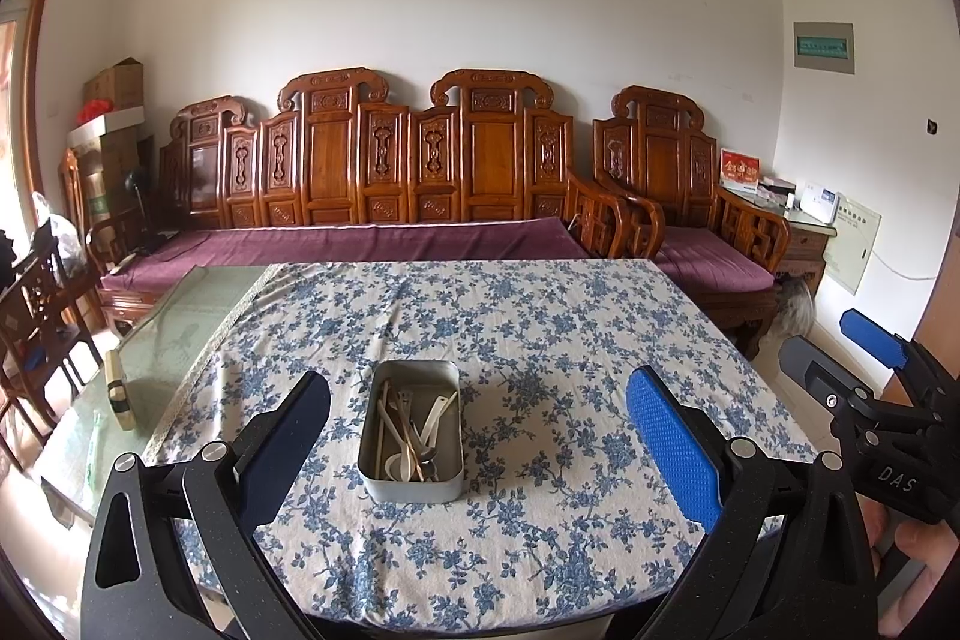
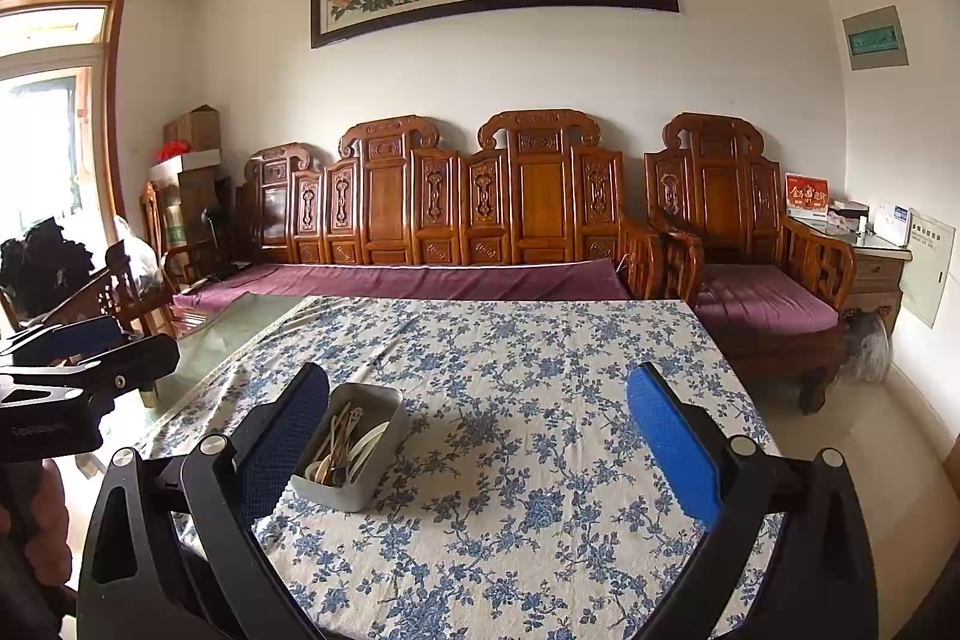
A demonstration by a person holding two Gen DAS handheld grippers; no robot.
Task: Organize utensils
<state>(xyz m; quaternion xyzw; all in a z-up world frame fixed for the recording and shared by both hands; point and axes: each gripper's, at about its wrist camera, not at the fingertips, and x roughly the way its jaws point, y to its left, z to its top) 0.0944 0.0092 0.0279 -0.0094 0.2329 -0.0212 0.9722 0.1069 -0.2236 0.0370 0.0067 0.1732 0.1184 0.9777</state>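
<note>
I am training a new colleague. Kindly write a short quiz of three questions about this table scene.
1. True or false: the left gripper is holding a utensil.
2. Where do the utensils lie? A) loose on the tablecloth B) inside the metal tin C) on the sofa
3. Fill in: in the right wrist view, the tin sits closest to the gripper's ____ finger.

Key: 1 false, it is open and empty. 2 B. 3 left.
</note>
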